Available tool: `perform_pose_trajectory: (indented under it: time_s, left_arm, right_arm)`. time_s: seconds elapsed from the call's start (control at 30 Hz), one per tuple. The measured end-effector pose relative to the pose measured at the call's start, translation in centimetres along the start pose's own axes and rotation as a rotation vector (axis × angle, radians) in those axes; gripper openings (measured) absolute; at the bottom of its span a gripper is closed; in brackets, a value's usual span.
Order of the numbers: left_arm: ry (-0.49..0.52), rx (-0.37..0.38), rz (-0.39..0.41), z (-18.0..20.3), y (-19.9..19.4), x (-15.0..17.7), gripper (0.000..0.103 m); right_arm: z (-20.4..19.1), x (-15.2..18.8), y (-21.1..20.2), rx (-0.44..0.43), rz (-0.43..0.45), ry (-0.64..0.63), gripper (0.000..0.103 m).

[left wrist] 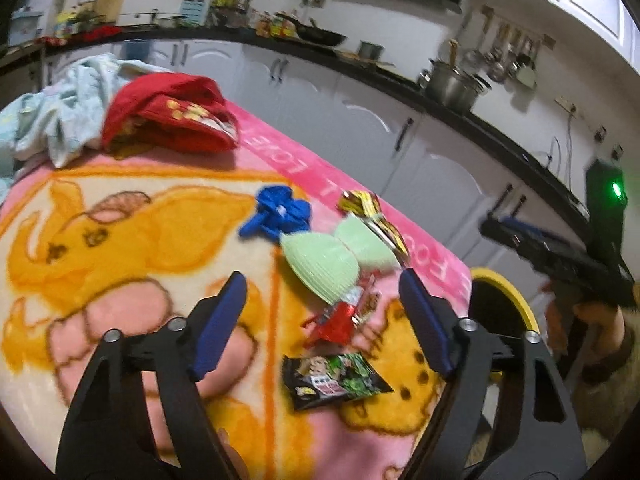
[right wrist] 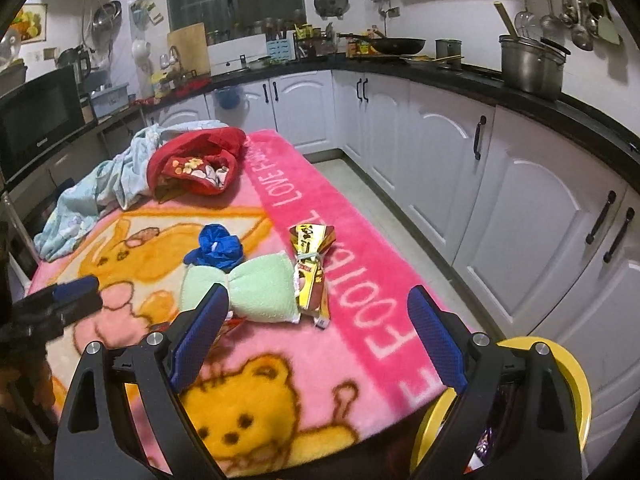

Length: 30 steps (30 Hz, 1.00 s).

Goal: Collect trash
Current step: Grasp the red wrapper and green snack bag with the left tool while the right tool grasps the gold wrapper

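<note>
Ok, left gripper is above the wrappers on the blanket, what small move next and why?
Probably ease the left gripper down and slightly forward onto the red wrapper, then close. Its jaws stand open with nothing pinched, and that wrapper lies loose on the blanket almost between the fingertips, nearer than the dark snack packet. The yellow-rimmed bin waits just off the table's edge.

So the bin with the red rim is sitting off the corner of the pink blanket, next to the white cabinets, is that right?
Not quite: the bin has a yellow rim, not a red one, as the right wrist view shows. The rest holds: it sits off the corner of the pink blanket, next to the white cabinets.
</note>
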<state>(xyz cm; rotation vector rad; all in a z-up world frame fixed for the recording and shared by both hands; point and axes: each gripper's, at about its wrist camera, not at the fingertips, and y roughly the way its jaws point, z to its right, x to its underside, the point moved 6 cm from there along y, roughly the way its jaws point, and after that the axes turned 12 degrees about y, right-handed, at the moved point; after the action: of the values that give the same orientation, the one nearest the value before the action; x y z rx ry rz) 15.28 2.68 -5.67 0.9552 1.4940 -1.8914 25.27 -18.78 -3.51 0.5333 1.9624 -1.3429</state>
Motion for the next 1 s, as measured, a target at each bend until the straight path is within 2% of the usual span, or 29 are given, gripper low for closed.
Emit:
perform_pose_trajectory:
  time_s: [0.07,0.13,0.33,0.43,0.5,0.73,1.0]
  left_arm:
    - [0.026,0.014,-0.016,0.7,0.6,0.5,0.053]
    - [0.05,0.031,-0.044,1.3,1.4,0.8,0.049]
    - [0.113,0.056,-0.103,2.7,3.6,1.4,0.048]
    - [0.124,0.053,-0.136,2.7,4.6,1.8,0.047]
    - [0.12,0.055,-0.155,2.4,5.2,2.1,0.045]
    - [0.093,0.08,-0.183,1.5,6.0,2.3,0.035]
    - [0.089,0.104,-0.214,1.3,6.6,2.6,0.028]
  right_arm:
    - [0.4,-0.3,1.0,0.01,-0.008,-0.004,0.088]
    - [0.8,-0.4,1.9,0.018,-0.02,0.001,0.088]
    - [0.8,0.0,5.0,0.017,-0.077,-0.018,0.079]
    - [0.3,0.2,6.9,0.014,-0.11,-0.031,0.07]
    - [0.0,0.3,8.1,0.006,-0.134,-0.033,0.062]
    - [-0.4,0.2,12.2,0.006,-0.211,-0.015,0.052]
    - [-0.3,-0.2,15.9,0.0,-0.282,0.041,0.04]
